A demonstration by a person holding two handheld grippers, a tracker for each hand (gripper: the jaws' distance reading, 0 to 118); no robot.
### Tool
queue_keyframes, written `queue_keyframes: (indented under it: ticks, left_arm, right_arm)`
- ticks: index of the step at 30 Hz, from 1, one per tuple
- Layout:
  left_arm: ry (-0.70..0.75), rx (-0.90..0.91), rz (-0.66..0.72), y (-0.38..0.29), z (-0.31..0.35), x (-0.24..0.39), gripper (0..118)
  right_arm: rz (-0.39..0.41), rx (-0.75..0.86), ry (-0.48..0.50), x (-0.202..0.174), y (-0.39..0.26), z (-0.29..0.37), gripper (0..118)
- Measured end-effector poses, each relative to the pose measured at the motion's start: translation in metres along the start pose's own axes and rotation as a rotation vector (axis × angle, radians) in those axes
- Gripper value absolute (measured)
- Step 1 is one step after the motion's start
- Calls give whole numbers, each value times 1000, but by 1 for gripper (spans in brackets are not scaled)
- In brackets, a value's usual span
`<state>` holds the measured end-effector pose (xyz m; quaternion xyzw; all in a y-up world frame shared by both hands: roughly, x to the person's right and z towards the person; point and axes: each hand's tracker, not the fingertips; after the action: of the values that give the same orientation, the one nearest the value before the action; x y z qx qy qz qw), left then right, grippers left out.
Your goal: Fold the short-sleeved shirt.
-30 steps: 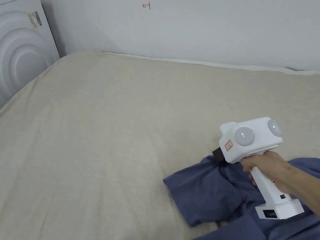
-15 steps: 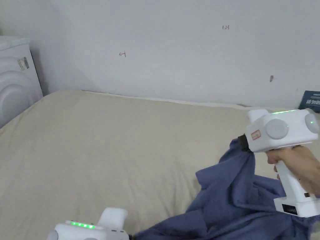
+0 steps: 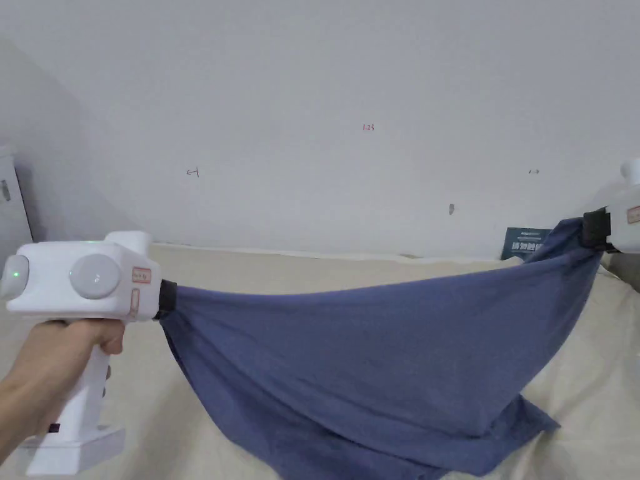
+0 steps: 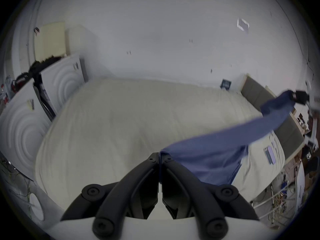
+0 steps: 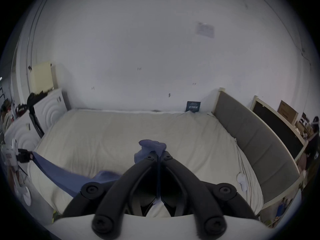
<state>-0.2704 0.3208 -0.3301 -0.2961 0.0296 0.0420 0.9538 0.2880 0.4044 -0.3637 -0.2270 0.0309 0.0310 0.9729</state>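
Hand-held gripper left [image 3: 164, 300] and hand-held gripper right [image 3: 594, 230], each clamped shut on the blue cotton short-sleeved shirt [image 3: 375, 350], stretching it above the beige bed [image 3: 300, 269]; spreading step, probably needing a flat lay-down next.

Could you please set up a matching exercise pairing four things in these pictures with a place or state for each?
Things:
1. left gripper
2. right gripper
3. blue shirt
4. bed

Places or states:
A. stretched in the air between two holds, its lowest part hanging towards the sheet
B. covered with a beige sheet, set against the white wall
C. shut on a shirt corner at the left of the head view
D. shut on a shirt corner at the right edge of the head view

Pairs: 1-C, 2-D, 3-A, 4-B
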Motion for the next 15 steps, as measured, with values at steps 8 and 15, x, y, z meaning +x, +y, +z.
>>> queue_keyframes:
  ticks: [8,15]
  left_arm:
    - [76,157,-26,65,48,18,0]
    - [119,209,36,70,50,11,0]
  right_arm:
    - [-40,119,-18,-7,17,39,4]
    - [-31,181,-42,-20,16,35,4]
